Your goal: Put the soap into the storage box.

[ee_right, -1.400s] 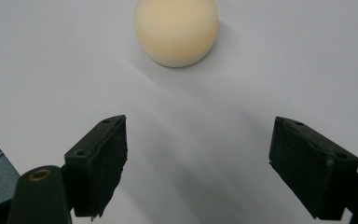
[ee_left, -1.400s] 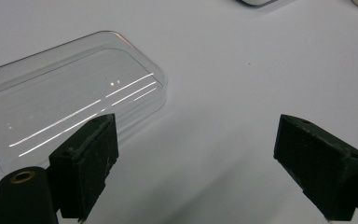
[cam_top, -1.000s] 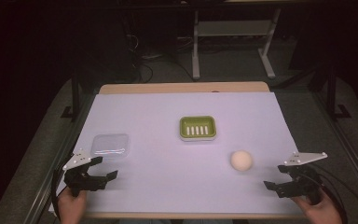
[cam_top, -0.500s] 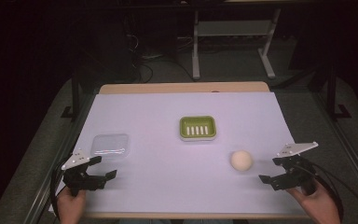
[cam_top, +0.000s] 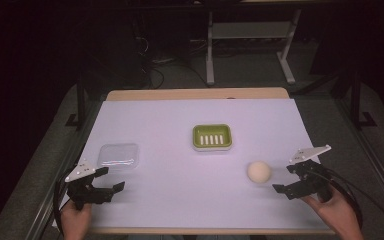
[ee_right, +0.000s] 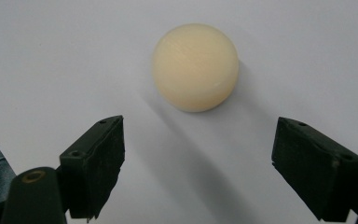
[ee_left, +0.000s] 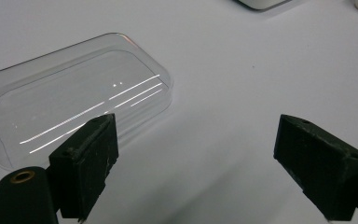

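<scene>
High view: a bench (cam_top: 180, 200) covered in pale sheeting carries three things. A cream round soap (cam_top: 258, 172) lies right of centre, a green soap dish (cam_top: 212, 137) with a slotted white insert sits near the middle, and a clear plastic lid (cam_top: 118, 155) lies at the left. The right tongs (cam_top: 284, 179), held in the person's right hand (cam_top: 336, 212), sit just to the right of the soap and point toward it, apart from it. The left tongs (cam_top: 111, 179) rest near the bench's front left corner, just in front of the lid.

Right gripper view: the right tongs (ee_right: 198, 154) stand spread wide, having just been opening, with nothing between the pads; the soap (ee_right: 195, 66) lies ahead on the sheet, beyond the tips.

Left gripper view: the left tongs (ee_left: 196, 158) are likewise spread and empty; the lid (ee_left: 74, 98) lies ahead and to the left, its near edge passing behind the left pad.
</scene>
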`<state>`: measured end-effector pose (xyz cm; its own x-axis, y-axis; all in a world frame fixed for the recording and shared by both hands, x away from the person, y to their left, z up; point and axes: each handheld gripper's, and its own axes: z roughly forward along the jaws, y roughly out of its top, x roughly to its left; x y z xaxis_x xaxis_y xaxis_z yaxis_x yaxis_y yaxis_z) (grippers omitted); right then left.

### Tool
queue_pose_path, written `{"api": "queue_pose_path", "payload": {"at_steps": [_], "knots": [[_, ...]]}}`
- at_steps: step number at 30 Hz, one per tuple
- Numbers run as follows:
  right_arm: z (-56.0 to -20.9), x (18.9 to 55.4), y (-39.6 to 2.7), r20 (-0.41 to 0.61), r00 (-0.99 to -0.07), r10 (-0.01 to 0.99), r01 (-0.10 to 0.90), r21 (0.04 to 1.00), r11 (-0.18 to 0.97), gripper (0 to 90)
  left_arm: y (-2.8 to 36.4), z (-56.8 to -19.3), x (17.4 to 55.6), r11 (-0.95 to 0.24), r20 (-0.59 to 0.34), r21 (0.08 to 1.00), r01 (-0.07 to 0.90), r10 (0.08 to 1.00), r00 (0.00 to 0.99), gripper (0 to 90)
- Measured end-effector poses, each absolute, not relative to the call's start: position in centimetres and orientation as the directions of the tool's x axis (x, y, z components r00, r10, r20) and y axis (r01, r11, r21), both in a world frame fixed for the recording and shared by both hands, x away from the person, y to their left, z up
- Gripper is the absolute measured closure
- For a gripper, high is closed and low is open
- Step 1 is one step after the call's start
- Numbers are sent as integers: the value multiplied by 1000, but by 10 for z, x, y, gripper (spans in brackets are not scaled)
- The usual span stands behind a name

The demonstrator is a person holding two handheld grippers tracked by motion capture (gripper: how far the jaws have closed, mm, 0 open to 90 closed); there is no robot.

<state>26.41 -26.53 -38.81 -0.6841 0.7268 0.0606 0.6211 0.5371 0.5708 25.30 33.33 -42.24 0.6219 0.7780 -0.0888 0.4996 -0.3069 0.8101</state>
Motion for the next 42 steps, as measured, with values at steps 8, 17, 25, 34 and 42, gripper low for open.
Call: {"api": "queue_pose_path", "payload": {"at_steps": [8, 17, 25, 34, 42], "knots": [[-382, 270, -257, 46, -702, 711, 608, 559, 564, 163, 334, -422, 252, -297, -93, 813, 501, 782, 616, 129], [-377, 278, -247, 34, -720, 693, 594, 547, 590, 161, 334, -422, 252, -290, -97, 816, 500, 784, 613, 129], [-377, 285, -238, 28, -740, 672, 580, 533, 616, 161, 334, -422, 252, -297, -93, 814, 500, 782, 616, 129], [-377, 295, -227, 25, -757, 653, 571, 510, 643, 159, 334, -422, 252, -302, -85, 815, 494, 781, 618, 129], [-379, 300, -223, 29, -761, 648, 573, 499, 650, 158, 334, -421, 252, -298, -87, 818, 492, 782, 617, 129]]}}
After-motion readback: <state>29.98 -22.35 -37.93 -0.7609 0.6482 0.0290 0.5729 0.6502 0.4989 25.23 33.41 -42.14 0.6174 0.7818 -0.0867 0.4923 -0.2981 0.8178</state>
